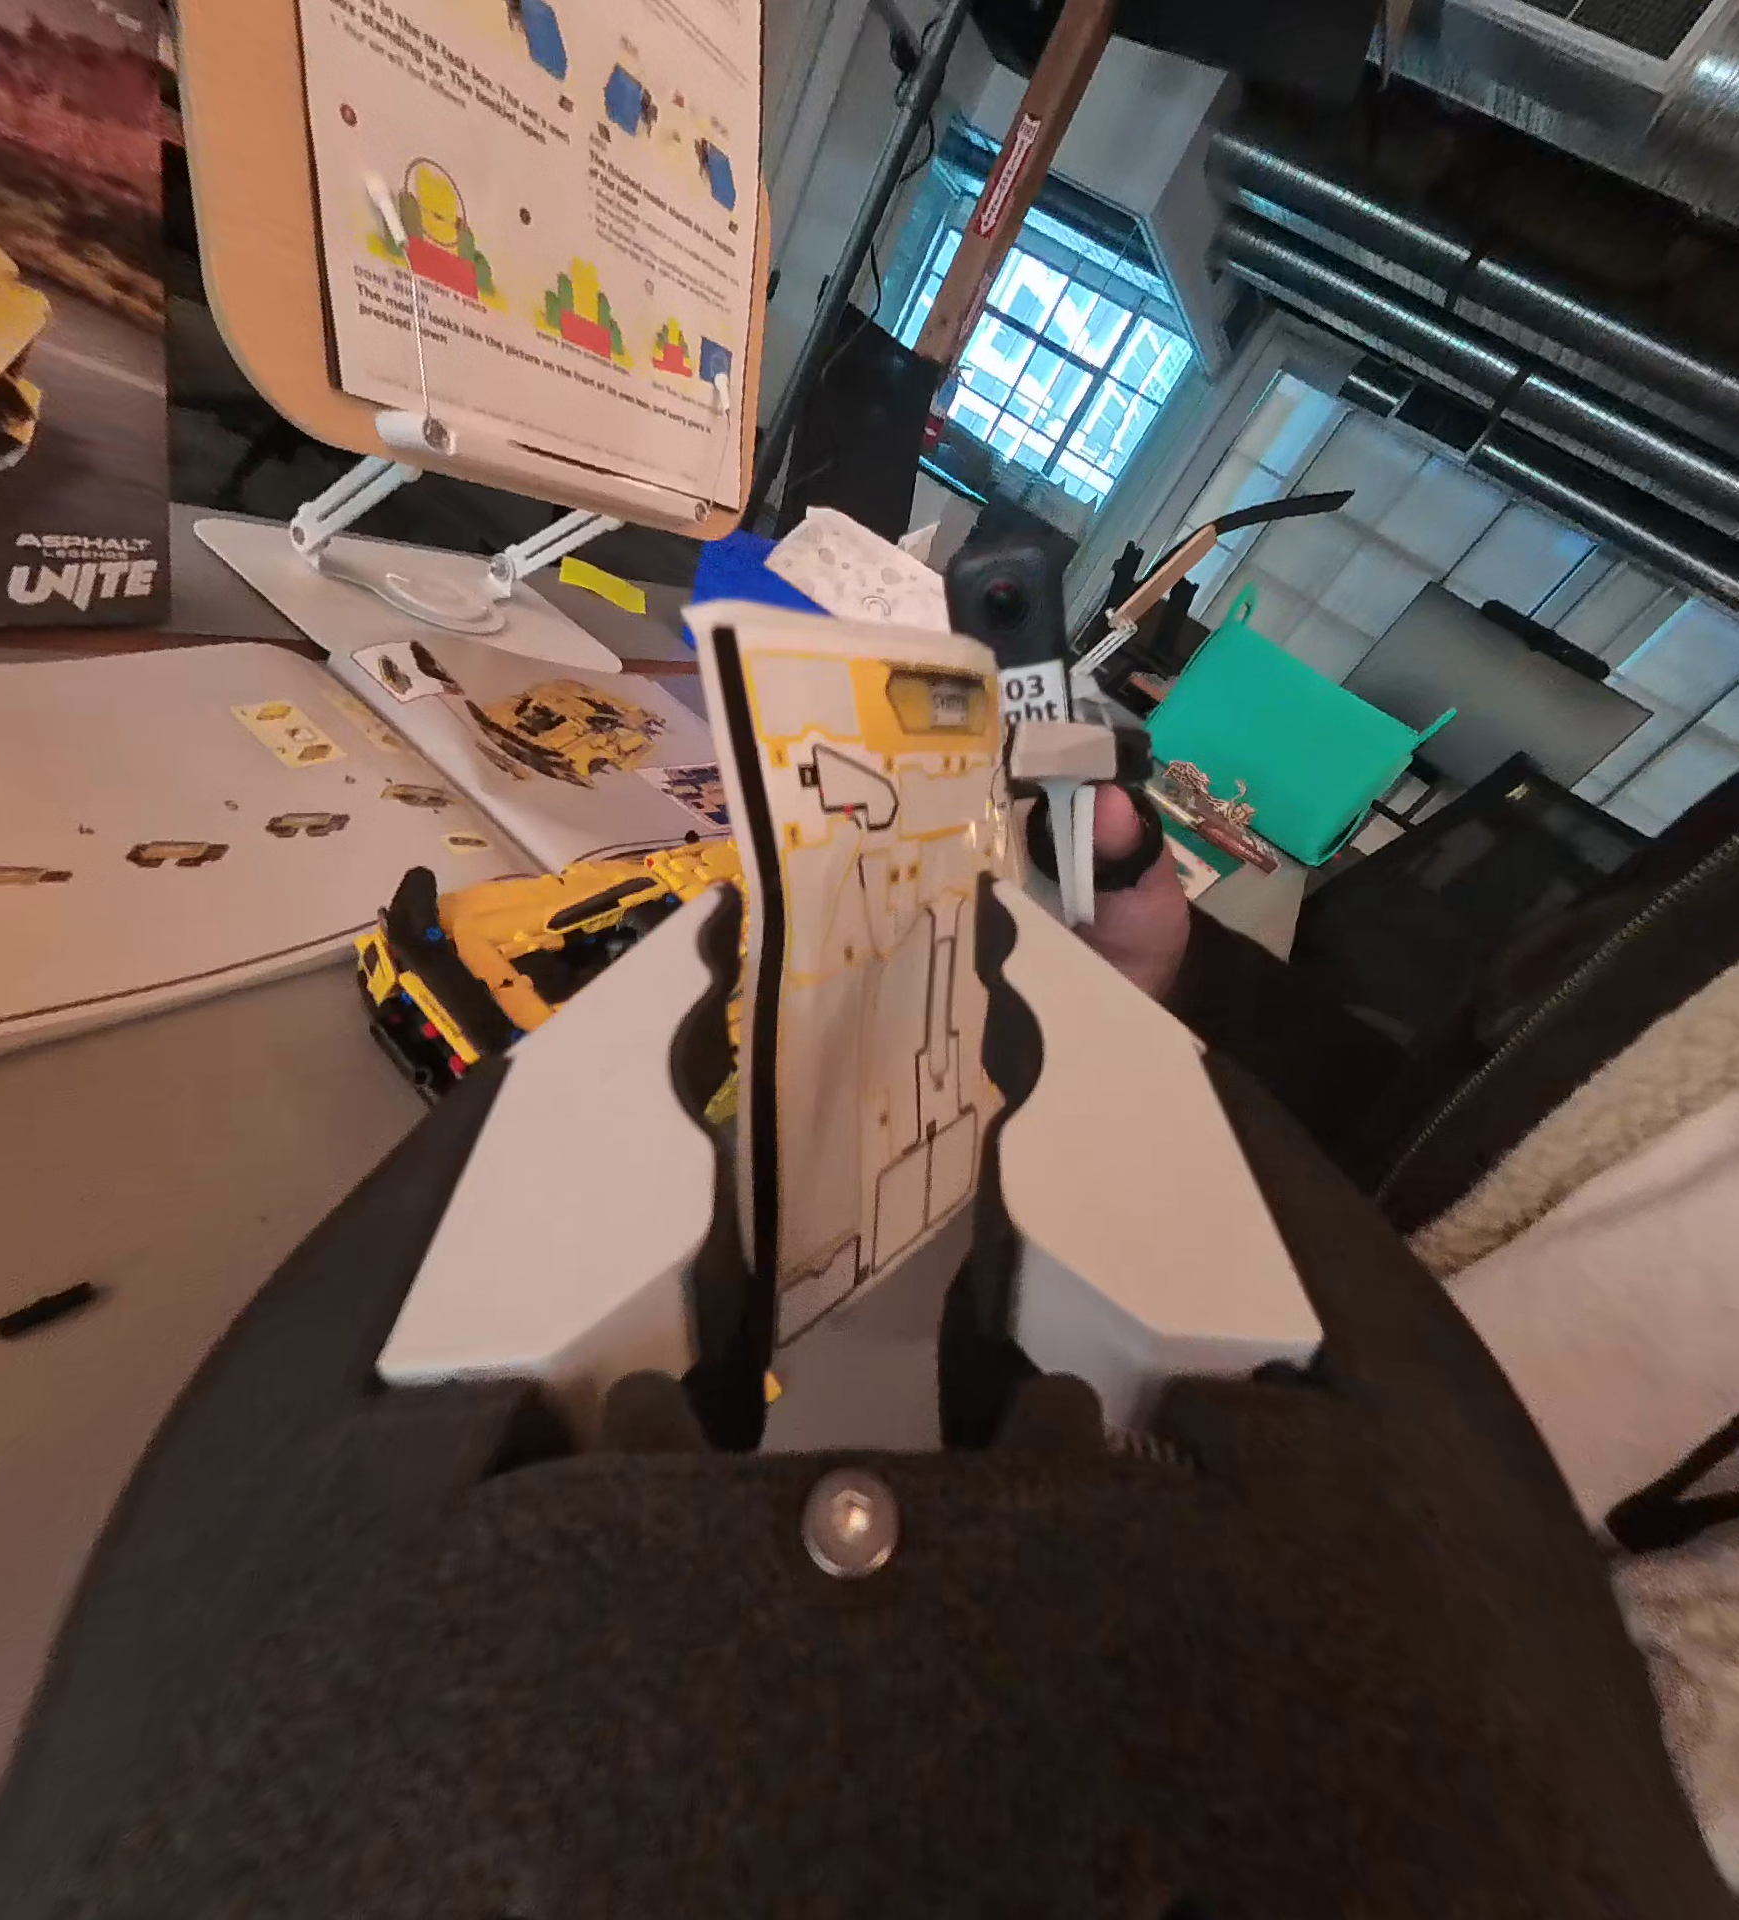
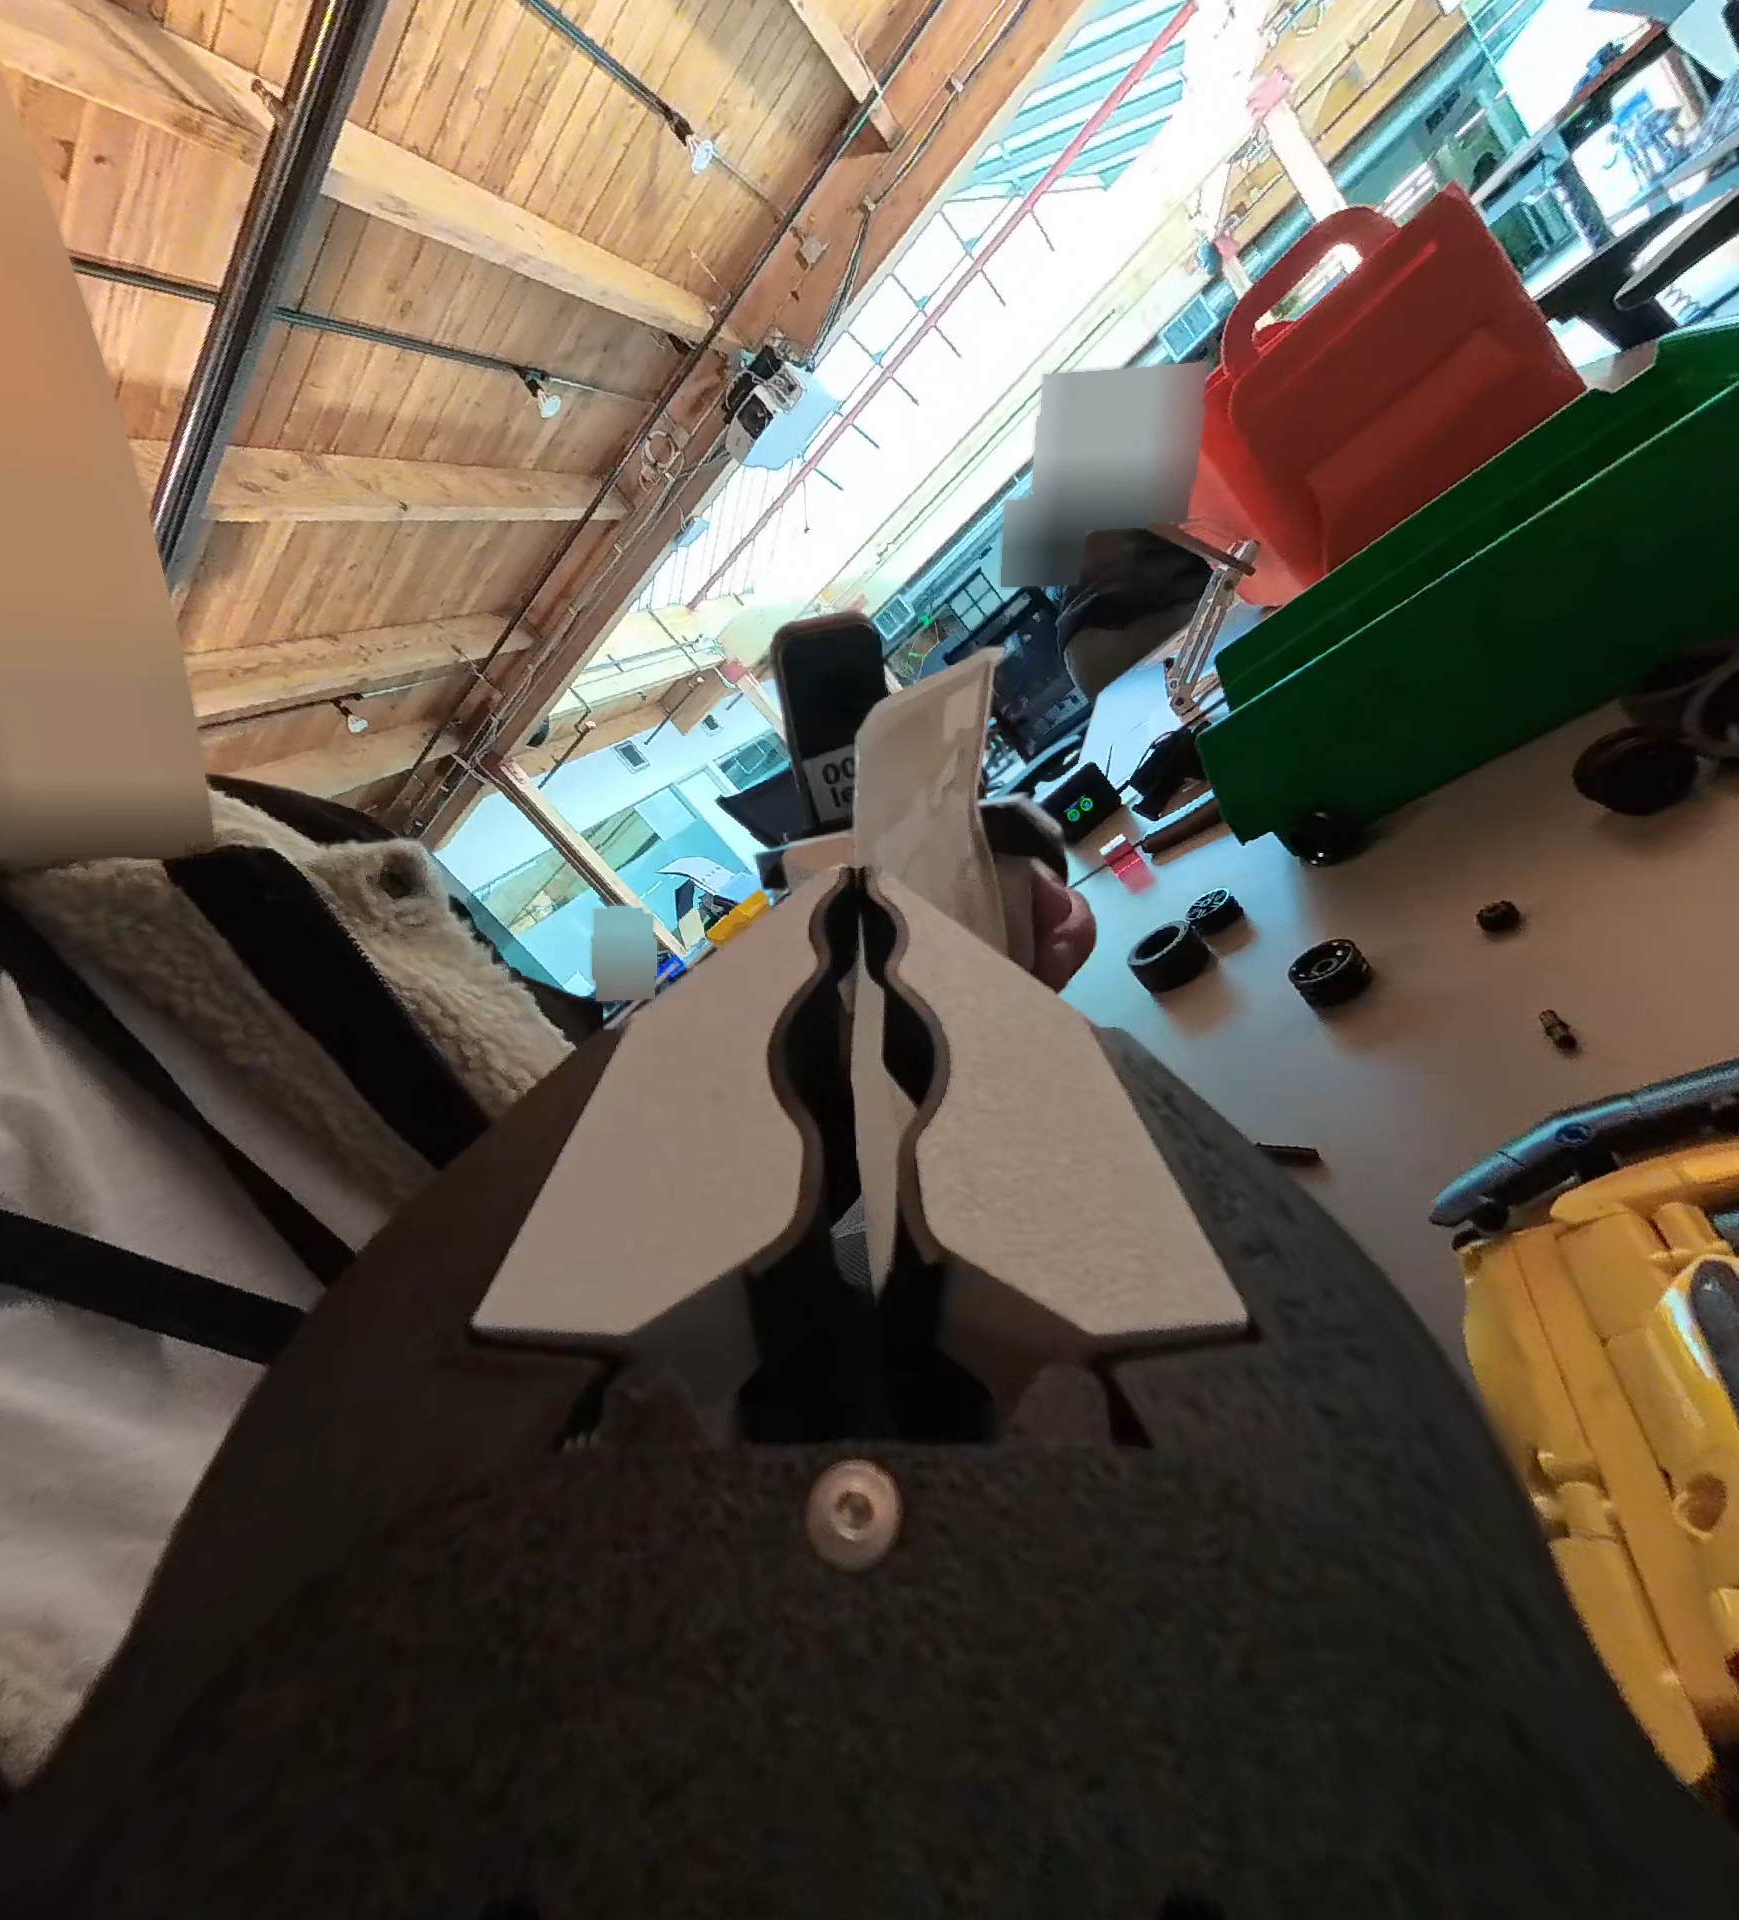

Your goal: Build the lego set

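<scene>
A white sticker sheet (image 1: 875, 935) with yellow and black outlines stands upright between my left gripper's (image 1: 860, 904) fingers. The jaws stand apart and the bowed sheet spans the gap. My right gripper (image 2: 852, 881) is shut on the same sheet (image 2: 932, 769), pinching its edge at the fingertips. In the left wrist view it shows behind the sheet's upper right edge (image 1: 1057, 753). The yellow lego car (image 1: 532, 935) sits on the table below the sheet. It also shows at the lower right of the right wrist view (image 2: 1654, 1403).
An open instruction booklet (image 1: 553, 727) lies on the table under a stand with a printed page (image 1: 532, 260). The set's box (image 1: 23, 312) stands far left. Black wheels (image 2: 1171, 956) and small pieces lie near a green bin (image 2: 1519, 644) and a red box (image 2: 1364, 395). Spacing between my two grippers at the tips: around 6 cm. My left tips are roughly 15 cm from the yellow lego car (image 1: 532, 935).
</scene>
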Demonstrator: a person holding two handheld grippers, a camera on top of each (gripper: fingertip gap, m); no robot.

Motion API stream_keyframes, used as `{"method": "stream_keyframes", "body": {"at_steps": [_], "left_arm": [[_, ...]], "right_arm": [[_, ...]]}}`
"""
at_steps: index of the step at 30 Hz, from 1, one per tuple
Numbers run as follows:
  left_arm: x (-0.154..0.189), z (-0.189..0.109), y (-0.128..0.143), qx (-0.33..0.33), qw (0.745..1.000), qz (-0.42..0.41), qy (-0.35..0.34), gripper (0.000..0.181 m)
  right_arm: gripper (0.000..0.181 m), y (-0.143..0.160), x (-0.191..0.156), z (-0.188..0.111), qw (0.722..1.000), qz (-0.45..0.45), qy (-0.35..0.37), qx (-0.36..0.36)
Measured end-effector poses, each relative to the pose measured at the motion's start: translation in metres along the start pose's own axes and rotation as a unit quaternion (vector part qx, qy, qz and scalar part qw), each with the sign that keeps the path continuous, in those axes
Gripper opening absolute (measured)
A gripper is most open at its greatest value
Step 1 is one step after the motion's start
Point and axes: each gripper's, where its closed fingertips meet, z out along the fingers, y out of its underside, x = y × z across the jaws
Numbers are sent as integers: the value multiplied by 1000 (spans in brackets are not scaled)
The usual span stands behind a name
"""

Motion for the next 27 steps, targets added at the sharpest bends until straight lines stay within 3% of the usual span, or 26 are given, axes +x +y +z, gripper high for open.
{"method": "stream_keyframes", "body": {"at_steps": [5, 18, 23, 26, 27], "left_arm": [[2, 10, -5, -5, 1000, -14, 23, 24], [3, 12, -18, 25, 997, -57, 55, 22], [5, 12, -17, 23, 996, -55, 63, 0], [6, 11, -18, 26, 995, -69, 72, 0], [6, 10, -20, 31, 994, -76, 75, 0]], "right_arm": [[0, -1, 4, -4, 1000, 17, 2, 15], [0, 3, 18, -8, 999, 37, 24, 13], [0, 3, 19, -9, 999, 35, 31, 10], [3, 1, 20, -10, 999, -4, 54, 4], [14, -4, 23, -13, 995, -44, 84, 6]]}}
